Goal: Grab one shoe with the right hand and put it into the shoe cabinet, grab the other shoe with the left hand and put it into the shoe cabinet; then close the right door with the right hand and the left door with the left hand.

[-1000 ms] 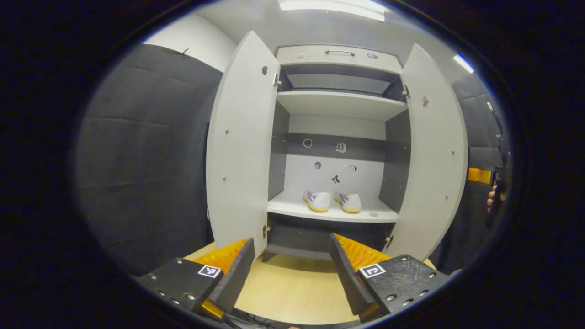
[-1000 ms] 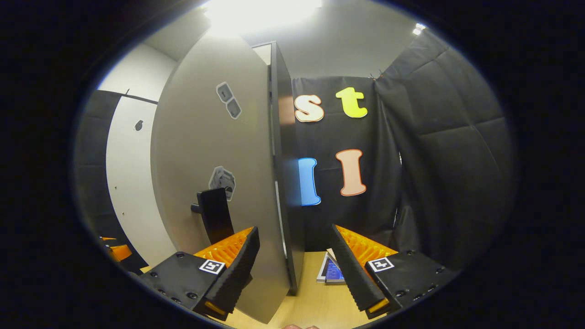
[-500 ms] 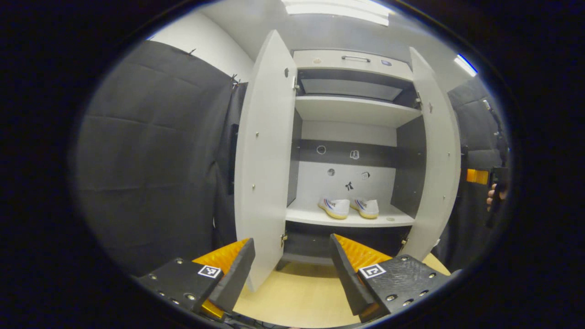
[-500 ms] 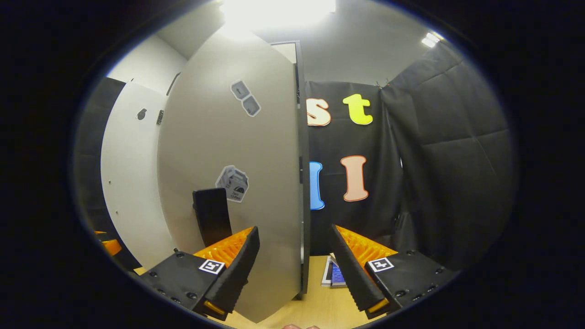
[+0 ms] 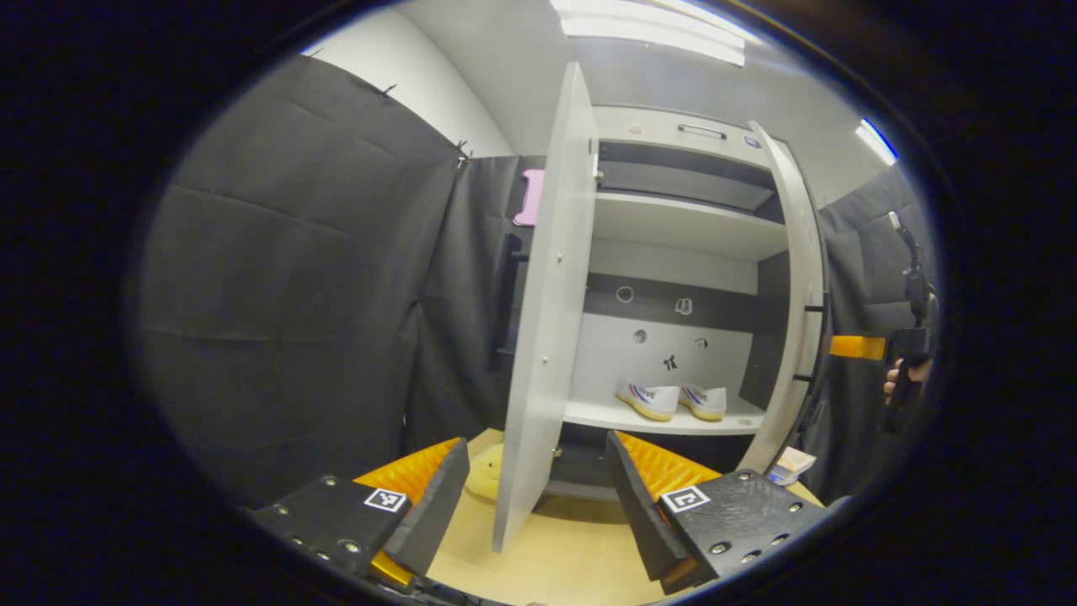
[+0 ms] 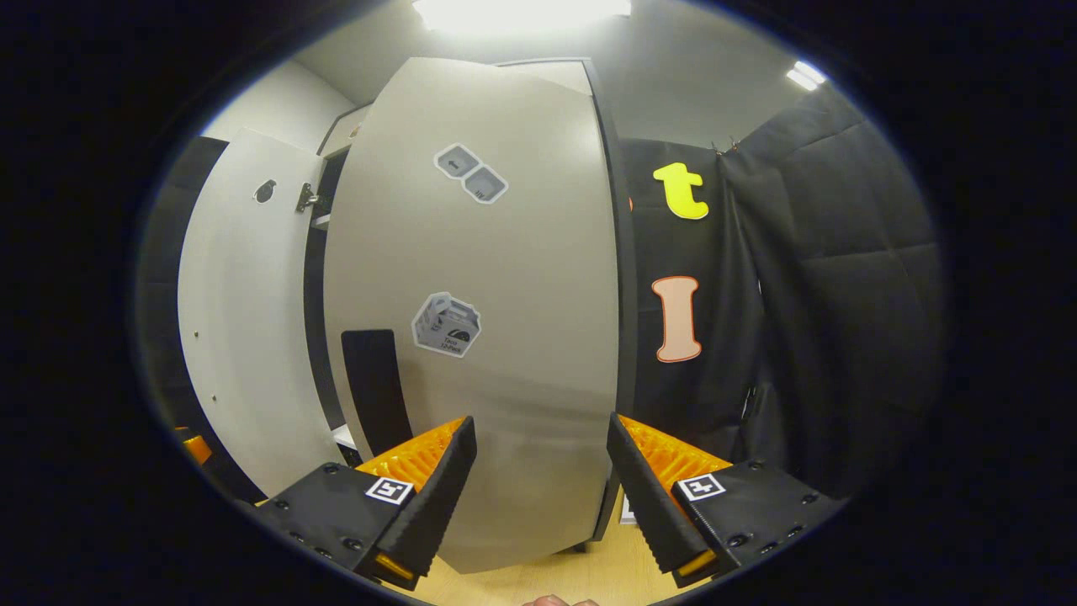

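1. Both shoes (image 5: 671,400) already on the lower shelf (image 5: 656,417) of the shoe cabinet (image 5: 681,252), side by side, toes toward the back wall; nothing left to carry.
2. Left gripper (image 5: 538,497): fingers spread wide, nothing between them but the edge of the left door (image 5: 543,337), seen nearly edge-on and apparently not touched by either finger.
3. Right gripper (image 6: 543,497): fingers likewise wide apart and empty, facing the outer face of the right door (image 6: 496,337), just in front of it; contact with the panel possibly there, hard to tell through the fisheye.
4. Right door partly swung in, a dark gap open beside its handle (image 6: 374,387); left door standing well out from the cabinet.
5. Doors likely light, stiff flat panels on hinges: smooth faces, so prone to slip under a sideways rub; best pushed square on, flat of a finger against the outer face near the free edge, well away from the hinges, for the easiest swing.
6. No need to pinch the handle for closing; a steady push enough, eased off near the frame to avoid a bounce.
7. Far off in the left gripper view, a hand (image 5: 897,379) holding the other gripper beside the right door.
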`<action>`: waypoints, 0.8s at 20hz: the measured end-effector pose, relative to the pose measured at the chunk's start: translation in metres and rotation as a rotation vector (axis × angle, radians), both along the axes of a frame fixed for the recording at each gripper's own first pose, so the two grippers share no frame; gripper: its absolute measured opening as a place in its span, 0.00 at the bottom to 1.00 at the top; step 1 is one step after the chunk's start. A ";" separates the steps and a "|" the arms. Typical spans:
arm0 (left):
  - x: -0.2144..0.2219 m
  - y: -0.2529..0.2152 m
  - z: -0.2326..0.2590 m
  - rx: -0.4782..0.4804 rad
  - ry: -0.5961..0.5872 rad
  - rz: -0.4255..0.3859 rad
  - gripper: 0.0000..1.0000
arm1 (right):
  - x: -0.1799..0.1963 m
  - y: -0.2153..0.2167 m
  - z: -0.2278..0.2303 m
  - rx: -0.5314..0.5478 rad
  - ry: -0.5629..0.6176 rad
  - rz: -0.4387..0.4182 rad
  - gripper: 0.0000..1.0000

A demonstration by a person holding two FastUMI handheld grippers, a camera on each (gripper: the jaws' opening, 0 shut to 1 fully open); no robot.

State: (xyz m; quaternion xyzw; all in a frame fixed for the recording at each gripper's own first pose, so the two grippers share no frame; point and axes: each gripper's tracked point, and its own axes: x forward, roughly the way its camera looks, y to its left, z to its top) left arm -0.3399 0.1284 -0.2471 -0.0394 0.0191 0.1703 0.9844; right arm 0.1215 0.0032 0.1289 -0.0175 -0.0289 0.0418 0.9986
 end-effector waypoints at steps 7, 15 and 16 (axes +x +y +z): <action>-0.003 0.102 0.030 0.049 -0.065 0.120 0.89 | -0.010 -0.018 -0.030 0.002 0.044 -0.071 0.98; 0.052 0.155 0.056 0.034 -0.043 -0.026 0.90 | -0.025 -0.011 -0.063 0.093 0.078 -0.094 0.98; 0.059 0.158 0.064 0.036 -0.051 -0.046 0.89 | -0.027 -0.012 -0.065 0.095 0.076 -0.098 0.98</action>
